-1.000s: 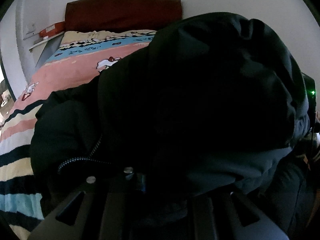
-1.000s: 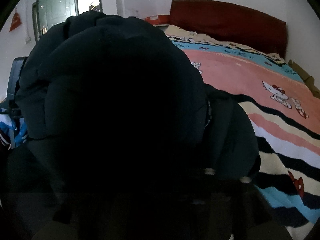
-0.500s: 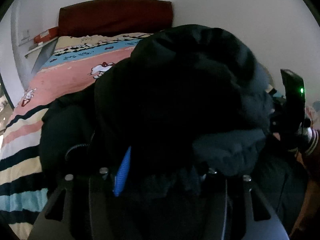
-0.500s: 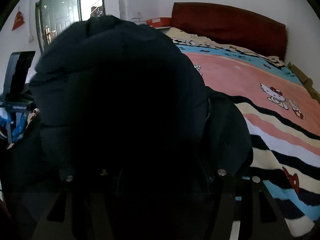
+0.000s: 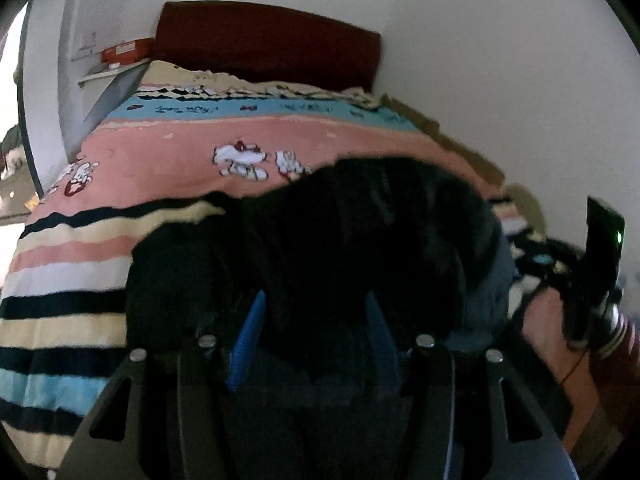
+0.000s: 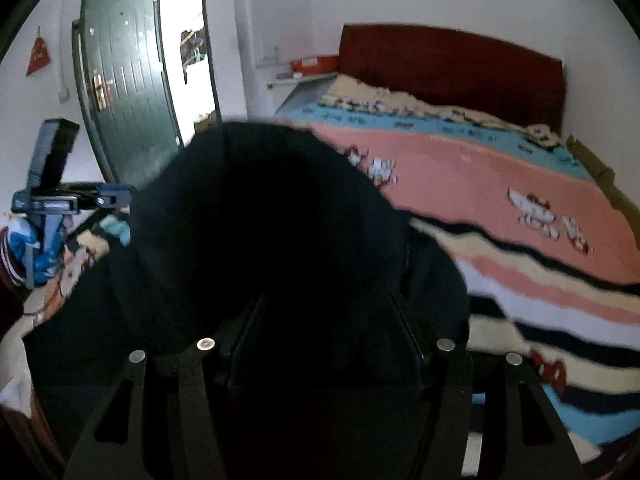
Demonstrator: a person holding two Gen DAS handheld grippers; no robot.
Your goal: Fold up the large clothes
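A bulky black padded jacket (image 5: 360,240) lies bunched on the near end of the striped bed blanket (image 5: 160,160). My left gripper (image 5: 316,320) is open; its blue fingertips (image 5: 250,336) stand wide apart against the jacket's near edge. In the right wrist view the same jacket (image 6: 272,220) rises in a dark mound right in front of my right gripper (image 6: 328,312). That gripper's fingers are spread wide, with jacket fabric lying between them. The right gripper's body (image 5: 600,248) shows at the right edge of the left wrist view.
A dark red headboard (image 5: 268,44) stands at the bed's far end against a white wall. A green door (image 6: 128,100) stands open at the left in the right wrist view. A red box (image 5: 124,50) sits on a shelf beside the bed.
Both grippers have opened and let go of the jacket. The raised jacket mass has dropped lower onto the bed, and more of the blanket shows behind it.
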